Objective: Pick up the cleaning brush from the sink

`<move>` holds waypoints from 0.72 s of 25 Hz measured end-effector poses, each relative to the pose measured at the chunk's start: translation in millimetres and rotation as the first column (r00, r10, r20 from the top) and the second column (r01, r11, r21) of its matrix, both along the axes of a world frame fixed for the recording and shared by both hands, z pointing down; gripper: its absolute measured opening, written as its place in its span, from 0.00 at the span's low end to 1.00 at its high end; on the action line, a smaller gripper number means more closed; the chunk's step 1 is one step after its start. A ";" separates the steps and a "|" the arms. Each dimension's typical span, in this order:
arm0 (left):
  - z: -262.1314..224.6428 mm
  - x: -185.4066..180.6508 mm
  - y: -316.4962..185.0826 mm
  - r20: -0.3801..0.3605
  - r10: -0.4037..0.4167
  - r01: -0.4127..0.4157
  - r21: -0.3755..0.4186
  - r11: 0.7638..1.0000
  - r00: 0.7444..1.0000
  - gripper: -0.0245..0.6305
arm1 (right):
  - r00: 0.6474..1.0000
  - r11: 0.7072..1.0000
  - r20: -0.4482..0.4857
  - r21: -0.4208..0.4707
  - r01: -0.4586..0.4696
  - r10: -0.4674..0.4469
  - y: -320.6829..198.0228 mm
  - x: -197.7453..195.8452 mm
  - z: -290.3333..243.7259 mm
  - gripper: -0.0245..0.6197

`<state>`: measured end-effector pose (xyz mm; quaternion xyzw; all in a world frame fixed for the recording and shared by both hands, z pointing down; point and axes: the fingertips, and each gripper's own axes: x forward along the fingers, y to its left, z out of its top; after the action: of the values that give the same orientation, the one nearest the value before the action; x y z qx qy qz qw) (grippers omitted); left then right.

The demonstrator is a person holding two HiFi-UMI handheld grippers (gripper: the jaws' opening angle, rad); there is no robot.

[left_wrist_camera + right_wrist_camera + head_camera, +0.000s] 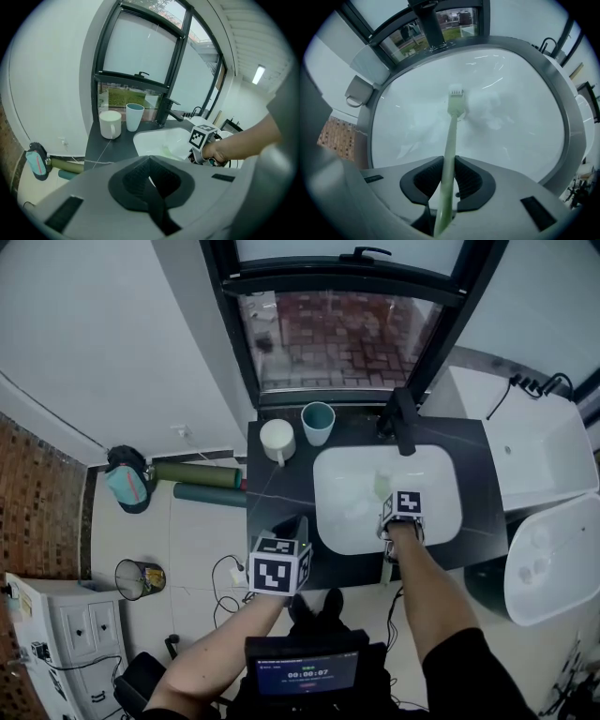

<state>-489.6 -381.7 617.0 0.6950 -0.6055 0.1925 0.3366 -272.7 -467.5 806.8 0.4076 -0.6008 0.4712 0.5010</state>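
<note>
The pale green cleaning brush (452,126) lies in the white sink (515,108), its bristled head toward the faucet. My right gripper (449,171) points down into the basin, and its dark pads press on the brush handle from both sides. In the head view the right gripper (399,514) is over the front of the sink (342,479), with the brush (380,486) just beyond it. My left gripper (300,532) hovers over the black counter left of the basin. Its jaws meet with nothing between them in the left gripper view (150,161).
A black faucet (401,423) stands behind the basin. A cream mug (277,439) and a teal cup (318,423) sit on the counter's back left. White bathroom fixtures (553,451) are at the right. A wire bin (139,577) stands on the floor at the left.
</note>
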 end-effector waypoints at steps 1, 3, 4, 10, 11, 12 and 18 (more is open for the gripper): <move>0.1 -0.5 1.2 -0.001 -0.001 0.001 0.002 1.000 1.000 0.01 | 1.000 1.000 -0.006 0.009 -0.003 0.003 -0.5 1.6 -2.4 0.13; -1.2 -0.1 3.8 -0.006 -0.004 0.004 0.010 1.000 1.000 0.01 | 1.000 0.999 0.003 0.033 -0.016 0.016 -1.6 1.7 -9.7 0.13; -3.6 0.9 5.1 -0.013 -0.006 0.006 0.017 1.000 1.000 0.01 | 1.000 0.999 0.012 0.045 -0.026 0.025 -1.8 1.4 -15.0 0.13; -39.4 22.1 25.0 -0.072 0.029 -0.022 0.095 0.995 0.997 0.01 | 0.994 0.990 0.102 0.124 -0.060 0.047 25.4 6.7 -65.0 0.13; -46.5 28.5 29.9 -0.074 0.036 -0.028 0.110 0.994 0.997 0.01 | 0.991 0.988 0.125 0.141 -0.067 0.050 34.3 11.9 -76.3 0.13; -54.0 35.1 34.0 -0.075 0.041 -0.032 0.124 0.992 0.996 0.01 | 0.987 0.985 0.151 0.159 -0.071 0.047 42.5 17.4 -88.5 0.13; -99.8 83.9 56.6 -0.072 0.036 -0.020 0.201 0.979 0.997 0.01 | 0.955 0.953 0.291 0.300 -0.038 -0.053 72.4 62.5 -161.9 0.13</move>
<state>-405.7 -325.2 517.1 0.7405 -0.5988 0.1092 0.2848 -210.2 -395.1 644.9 0.4019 -0.7354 0.4273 0.3393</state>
